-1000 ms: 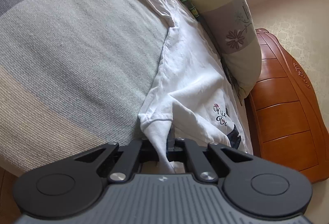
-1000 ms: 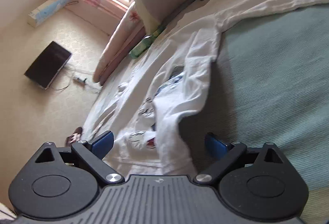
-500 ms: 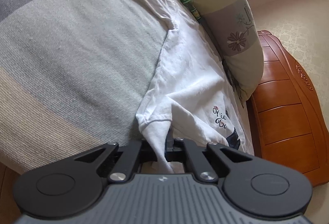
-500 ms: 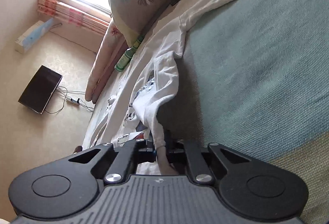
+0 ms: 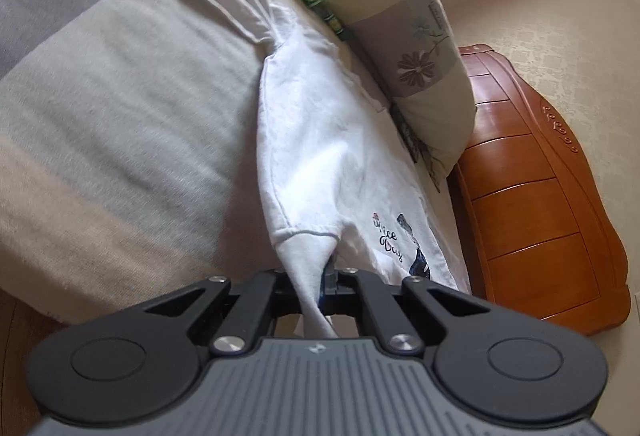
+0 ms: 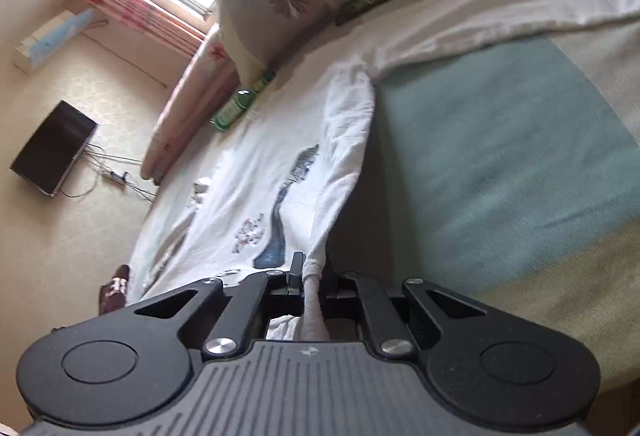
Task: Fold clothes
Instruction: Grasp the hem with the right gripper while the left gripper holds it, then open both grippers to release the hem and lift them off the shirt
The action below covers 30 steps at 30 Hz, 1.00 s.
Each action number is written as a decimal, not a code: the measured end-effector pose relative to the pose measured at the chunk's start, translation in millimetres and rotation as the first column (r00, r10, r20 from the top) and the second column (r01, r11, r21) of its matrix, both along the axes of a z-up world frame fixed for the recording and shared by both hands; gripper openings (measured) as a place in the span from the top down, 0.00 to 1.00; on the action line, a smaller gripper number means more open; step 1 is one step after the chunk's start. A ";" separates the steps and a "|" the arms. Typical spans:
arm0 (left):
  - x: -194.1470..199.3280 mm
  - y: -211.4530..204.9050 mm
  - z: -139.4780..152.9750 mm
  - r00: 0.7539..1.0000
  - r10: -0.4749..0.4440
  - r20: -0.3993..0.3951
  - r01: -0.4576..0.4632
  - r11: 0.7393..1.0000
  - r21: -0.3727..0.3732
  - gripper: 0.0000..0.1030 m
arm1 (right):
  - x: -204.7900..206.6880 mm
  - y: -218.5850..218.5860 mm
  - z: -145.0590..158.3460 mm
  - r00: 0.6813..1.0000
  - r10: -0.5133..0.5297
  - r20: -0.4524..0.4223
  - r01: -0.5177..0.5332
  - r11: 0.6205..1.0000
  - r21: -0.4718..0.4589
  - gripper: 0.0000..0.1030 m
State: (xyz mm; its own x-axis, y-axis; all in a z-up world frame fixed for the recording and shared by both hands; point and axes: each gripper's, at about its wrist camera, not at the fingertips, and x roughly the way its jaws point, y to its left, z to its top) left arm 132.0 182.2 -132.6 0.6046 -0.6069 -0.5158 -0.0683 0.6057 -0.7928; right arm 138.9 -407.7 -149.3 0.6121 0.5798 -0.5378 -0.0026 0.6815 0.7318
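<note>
A white T-shirt [image 5: 320,140] with a dark printed figure and script lies on the bed, its near edge lifted off the cover. My left gripper [image 5: 316,276] is shut on a hemmed corner of that shirt, cloth pinched between the jaws. In the right wrist view the same white T-shirt [image 6: 256,176] spreads out ahead, print facing up. My right gripper [image 6: 314,276] is shut on another bunched edge of it. A second pale garment [image 6: 500,8] stretches across the far side of the bed.
The bed cover [image 5: 120,96] has grey, beige and teal stripes. A flowered pillow [image 5: 416,48] and a green bottle [image 6: 234,108] lie by the shirt's far edge. An orange wooden headboard [image 5: 540,204] stands at the right. A dark flat device [image 6: 52,148] with cables hangs on the wall.
My right gripper went from open to shut on the shirt's edge and has lifted it. My left gripper stayed shut and pulled its corner up, so the shirt is stretched tighter.
</note>
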 end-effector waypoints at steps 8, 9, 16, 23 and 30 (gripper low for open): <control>-8.3 0.8 -11.9 0.998 -0.032 -0.054 0.036 0.996 0.077 1.00 | -0.2 2.3 -7.7 0.999 0.005 -0.051 -0.009 0.996 -0.085 0.91; -9.4 0.9 -13.1 0.998 -0.036 -0.060 0.042 0.995 0.088 1.00 | -0.4 3.5 -10.1 0.998 0.012 -0.065 -0.019 0.995 -0.100 0.91; -18.5 18.9 17.6 1.000 -0.020 -0.009 0.021 0.953 0.301 0.92 | -22.8 -14.6 10.9 0.994 -0.105 -0.019 0.100 0.982 -0.163 0.68; 55.8 -42.6 55.2 0.964 -0.220 0.152 0.112 0.849 0.517 0.81 | 29.0 25.3 57.1 0.991 -0.013 0.131 0.059 0.933 -0.354 0.46; 137.3 -113.0 20.6 0.935 -0.332 0.123 0.181 0.746 0.641 0.78 | 93.3 117.1 11.7 0.974 0.217 0.062 -0.140 0.799 -0.585 0.36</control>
